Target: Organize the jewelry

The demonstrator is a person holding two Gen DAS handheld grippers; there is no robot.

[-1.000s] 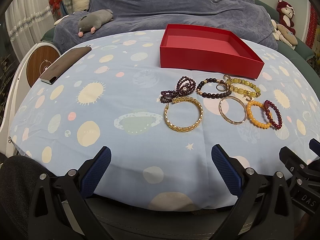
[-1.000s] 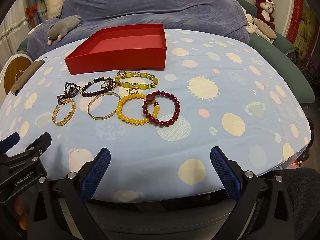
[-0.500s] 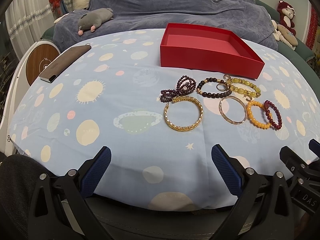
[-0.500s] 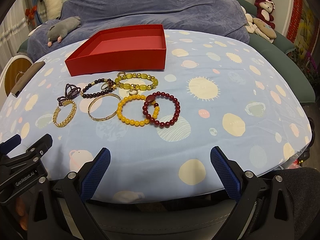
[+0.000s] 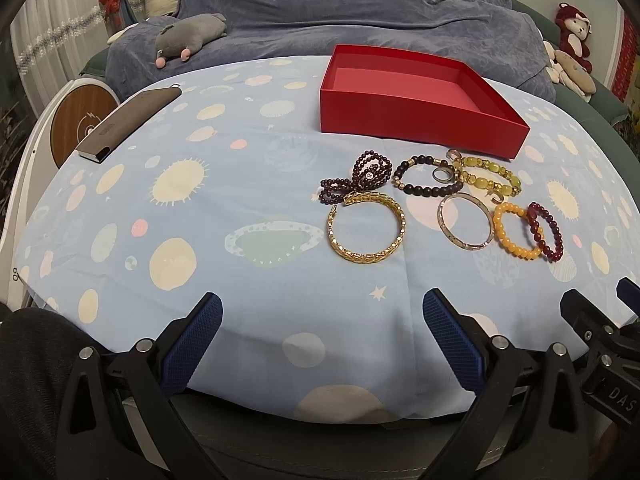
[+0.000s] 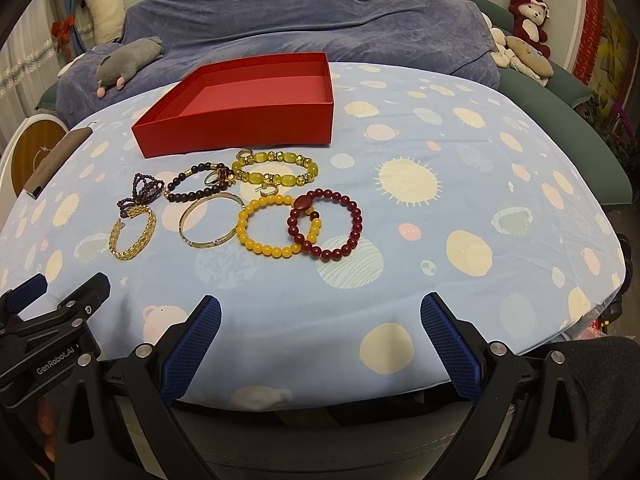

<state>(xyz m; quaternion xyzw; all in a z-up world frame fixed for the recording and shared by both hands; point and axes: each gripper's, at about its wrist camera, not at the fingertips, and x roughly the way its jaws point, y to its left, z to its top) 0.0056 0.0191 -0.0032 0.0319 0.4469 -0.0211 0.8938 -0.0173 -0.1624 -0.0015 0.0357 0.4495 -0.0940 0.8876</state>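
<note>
1. Since the earlier frames almost nothing has moved: the jewelry and the box lie where they lay, and both cameras have only drifted slightly, so the table cloth (image 5: 208,216) sits a touch differently in view.
2. The left gripper (image 5: 322,340) hangs over the near edge of the table with its blue-padded fingers spread wide and nothing between them.
3. The right gripper (image 6: 320,340) is likewise over the near edge, fingers wide apart and empty; the two tools sit side by side.
4. The red box (image 5: 416,100) stands open and empty toward the far edge of the table, on the blue planet-print cloth.
5. The jewelry lies in a loose cluster just in front of the box, between it and the grippers.
6. The gold chain bracelet (image 5: 366,226) is the leftmost near piece; its far end touches the purple bead strand (image 5: 356,178), which is looped on itself.
7. A dark bead bracelet (image 5: 424,178) lies beside that strand, with a small ring (image 5: 441,175) at its right side.
8. The green-yellow bead bracelet (image 6: 276,170) lies closest to the box front.
9. A thin bangle (image 6: 212,220) lies flat between the gold chain and the yellow bead bracelet (image 6: 276,226).
10. The dark red bead bracelet (image 6: 326,224) overlaps the yellow one on its right side.
11. A dark flat case (image 5: 128,122) rests near the left edge of the table, well apart from the jewelry.
</note>
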